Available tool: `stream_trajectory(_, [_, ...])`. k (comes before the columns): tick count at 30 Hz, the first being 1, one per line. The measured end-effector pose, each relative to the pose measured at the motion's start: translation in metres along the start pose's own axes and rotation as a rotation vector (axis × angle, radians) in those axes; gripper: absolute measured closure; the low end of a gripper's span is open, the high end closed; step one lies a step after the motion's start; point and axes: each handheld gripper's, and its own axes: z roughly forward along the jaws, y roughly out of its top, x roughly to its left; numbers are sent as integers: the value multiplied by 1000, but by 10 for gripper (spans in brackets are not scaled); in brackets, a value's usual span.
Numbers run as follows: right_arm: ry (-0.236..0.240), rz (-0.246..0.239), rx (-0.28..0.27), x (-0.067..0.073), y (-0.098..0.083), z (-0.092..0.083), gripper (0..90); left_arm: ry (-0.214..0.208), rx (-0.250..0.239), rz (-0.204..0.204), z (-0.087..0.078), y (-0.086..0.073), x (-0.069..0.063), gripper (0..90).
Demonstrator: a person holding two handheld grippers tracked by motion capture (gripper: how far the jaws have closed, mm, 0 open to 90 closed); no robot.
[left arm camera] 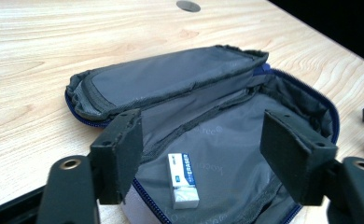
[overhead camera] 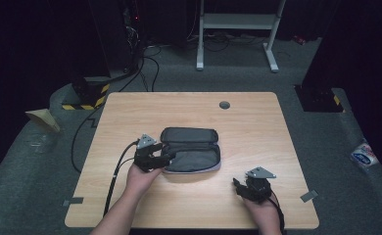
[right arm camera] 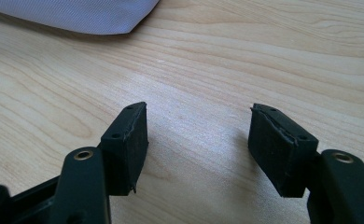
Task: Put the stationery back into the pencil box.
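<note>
Table (overhead camera: 257, 122): light wood-grain top with a small round grey cap (overhead camera: 225, 105) near its far edge; it carries the case and both hands.
Pencil case (overhead camera: 191, 149): grey fabric with a blue zip edge, lying unzipped and spread open near the middle of the table, its lid flap folded back toward the far side. In the left gripper view the grey lining of the lower half is exposed.
Left tongs (overhead camera: 165, 157): held in the person's left hand (overhead camera: 141, 177), at the left end of the case. Jaws wide apart, gripping nothing. In the left gripper view they hang over the open lower half, one pad by the near zip edge, the other above the lining; whether either pad touches the fabric cannot be told.
Right tongs (overhead camera: 236, 185): held in the right hand (overhead camera: 263, 211) near the table's front edge, well apart from the case to its right. Jaws wide apart, empty, with bare wood between them in the right gripper view; a pale corner of the case shows at that view's top left.
Eraser (left arm camera: 183, 180): small white block in a white sleeve printed "ERASER", lying flat on the lining inside the case, between the left tongs' pads and lower than them, touching neither.
</note>
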Motion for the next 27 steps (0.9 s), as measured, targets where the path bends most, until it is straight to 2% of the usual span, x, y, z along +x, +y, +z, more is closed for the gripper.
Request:
stream_trajectory(6, [0,0,0,0,0,0,373,5,-9,7,-4,0,4,228])
stream_trajectory(12, [0,0,0,0,0,0,373,15,12,32,-13,-5,13,176])
stream_trajectory(20, [-1,3,1,0,0,0,373,40,22,32,-35,-23,32,141])
stream_trajectory(24, [-1,3,1,0,0,0,374,69,29,27,-50,-34,41,101])
stream_trajectory(27, [-2,3,1,0,0,0,373,75,44,34,-63,-45,48,90])
